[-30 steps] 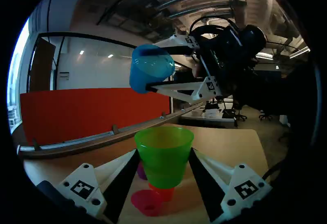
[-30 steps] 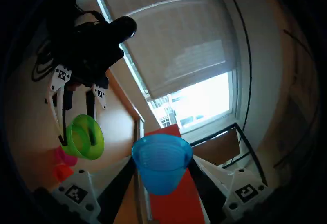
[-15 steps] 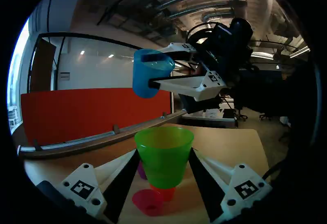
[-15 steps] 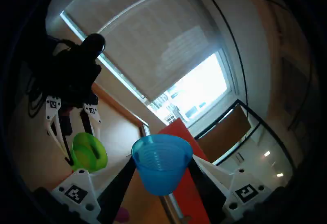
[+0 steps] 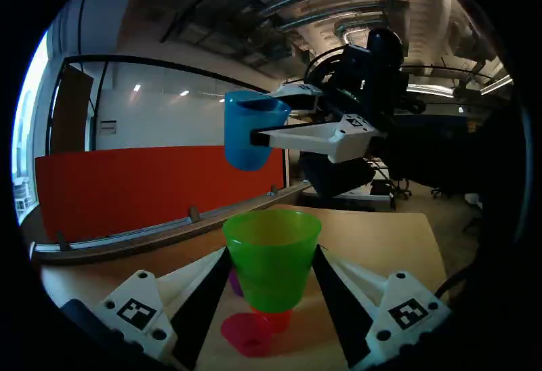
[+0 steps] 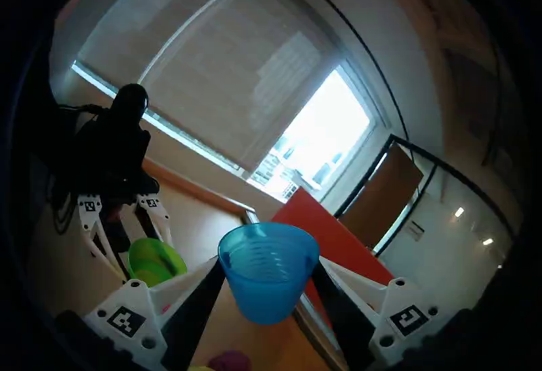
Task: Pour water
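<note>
A green cup [image 5: 272,265] stands upright between the fingers of my left gripper [image 5: 271,283], which is shut on it, above the wooden table [image 5: 379,235]. Up and beyond it hangs a blue cup [image 5: 249,128], nearly upright, clamped by my right gripper [image 5: 271,127]. In the right gripper view the blue cup [image 6: 268,279] fills the space between the fingers of my right gripper [image 6: 268,290], shut on it. Lower left there, the green cup [image 6: 156,260] sits in my left gripper [image 6: 139,249]. I cannot make out water in either cup.
Small cups lie on the table under the green one: a pink one [image 5: 248,334], an orange one [image 5: 276,319] and a purple one [image 5: 234,281]. A red partition [image 5: 149,188] runs behind the table's far edge. A bright window [image 6: 311,134] is beyond.
The blue cup has rotated back from a tilt to nearly upright and shifted slightly right and down in the left gripper view. The green cup has stayed put in my left gripper.
</note>
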Demonstrator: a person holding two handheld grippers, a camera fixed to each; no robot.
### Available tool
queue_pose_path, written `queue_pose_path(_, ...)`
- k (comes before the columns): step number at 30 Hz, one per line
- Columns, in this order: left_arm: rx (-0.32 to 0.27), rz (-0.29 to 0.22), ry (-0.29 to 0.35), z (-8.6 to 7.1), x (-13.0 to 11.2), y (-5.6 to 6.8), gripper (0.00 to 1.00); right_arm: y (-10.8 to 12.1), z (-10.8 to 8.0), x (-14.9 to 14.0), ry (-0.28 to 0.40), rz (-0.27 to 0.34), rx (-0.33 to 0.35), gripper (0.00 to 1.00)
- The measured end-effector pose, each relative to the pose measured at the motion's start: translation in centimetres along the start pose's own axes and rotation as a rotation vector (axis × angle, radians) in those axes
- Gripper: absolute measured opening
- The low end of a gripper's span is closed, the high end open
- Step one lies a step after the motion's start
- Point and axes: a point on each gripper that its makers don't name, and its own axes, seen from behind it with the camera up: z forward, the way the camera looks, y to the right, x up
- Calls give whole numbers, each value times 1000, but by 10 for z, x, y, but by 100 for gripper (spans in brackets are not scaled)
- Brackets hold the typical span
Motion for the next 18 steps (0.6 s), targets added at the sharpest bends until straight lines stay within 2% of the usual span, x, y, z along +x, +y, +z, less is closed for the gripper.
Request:
queue_pose_path(5,0,3,1,-1,1,1,81,-2,0,-2,-6,64,0,89)
queue_pose_path(18,4,5,-1,-3,1,-1,82,-8,-3,-12,-29,355,16,89)
